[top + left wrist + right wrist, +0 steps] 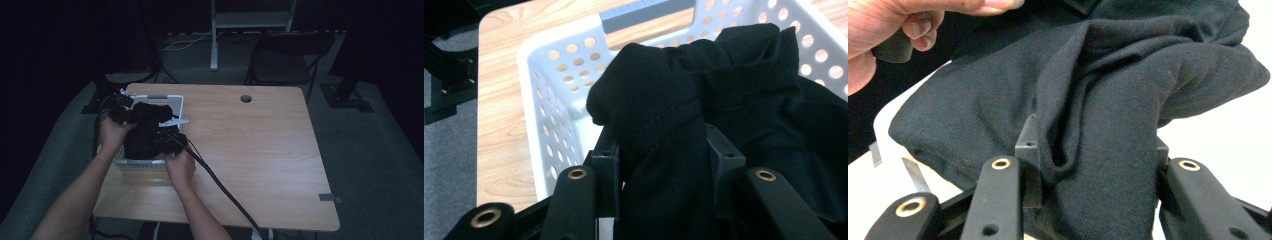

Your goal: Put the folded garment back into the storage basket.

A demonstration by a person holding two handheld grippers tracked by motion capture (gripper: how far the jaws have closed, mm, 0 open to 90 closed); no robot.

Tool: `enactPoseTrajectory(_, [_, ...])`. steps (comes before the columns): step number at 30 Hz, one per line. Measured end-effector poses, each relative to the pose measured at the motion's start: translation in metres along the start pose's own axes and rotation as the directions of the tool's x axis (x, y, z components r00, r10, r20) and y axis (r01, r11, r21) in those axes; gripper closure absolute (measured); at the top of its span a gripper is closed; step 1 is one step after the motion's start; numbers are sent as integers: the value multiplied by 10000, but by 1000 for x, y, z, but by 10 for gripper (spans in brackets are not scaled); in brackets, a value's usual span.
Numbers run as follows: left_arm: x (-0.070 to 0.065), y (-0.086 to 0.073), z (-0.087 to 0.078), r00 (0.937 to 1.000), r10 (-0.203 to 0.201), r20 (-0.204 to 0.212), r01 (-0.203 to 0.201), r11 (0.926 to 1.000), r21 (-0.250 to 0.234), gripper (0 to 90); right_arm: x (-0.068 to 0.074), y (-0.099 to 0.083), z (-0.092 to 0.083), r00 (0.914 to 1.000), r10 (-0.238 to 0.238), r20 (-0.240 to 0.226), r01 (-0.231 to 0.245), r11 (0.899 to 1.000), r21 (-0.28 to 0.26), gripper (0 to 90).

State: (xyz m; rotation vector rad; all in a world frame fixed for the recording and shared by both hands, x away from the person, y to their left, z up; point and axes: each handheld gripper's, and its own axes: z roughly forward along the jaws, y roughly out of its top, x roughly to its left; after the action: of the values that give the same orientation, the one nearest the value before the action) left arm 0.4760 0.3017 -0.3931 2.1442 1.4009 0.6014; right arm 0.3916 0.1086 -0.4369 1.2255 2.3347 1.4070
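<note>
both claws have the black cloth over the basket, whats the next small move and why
Probably lift both claws straight up a little, together. The left claw and the right claw are each shut on a fold of the black garment, which bunches in the white perforated basket at the table's left side. A level rise should clear the fabric from the basket rim without tugging it sideways.

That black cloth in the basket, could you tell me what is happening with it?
A person holds the black garment with both grippers over the white perforated basket at the left of the wooden table. The left gripper and the right gripper each have a fold of the fabric clamped between their jaws. Much of the bunched cloth lies in the basket.
</note>
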Motion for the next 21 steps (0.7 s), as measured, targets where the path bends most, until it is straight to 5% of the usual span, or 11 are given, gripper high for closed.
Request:
enactPoseTrajectory(9, [-1, -2, 6, 10000, -28, 15, 28, 9998, 221, 586, 6, -1, 1, 9939, -803, 756, 774, 9962, 403, 568])
enactPoseTrajectory(21, [2, -5, 12, 9994, -329, -101, 333, 9987, 383, 515, 7, -1, 2, 9838, -961, 1510, 896, 9948, 492, 468])
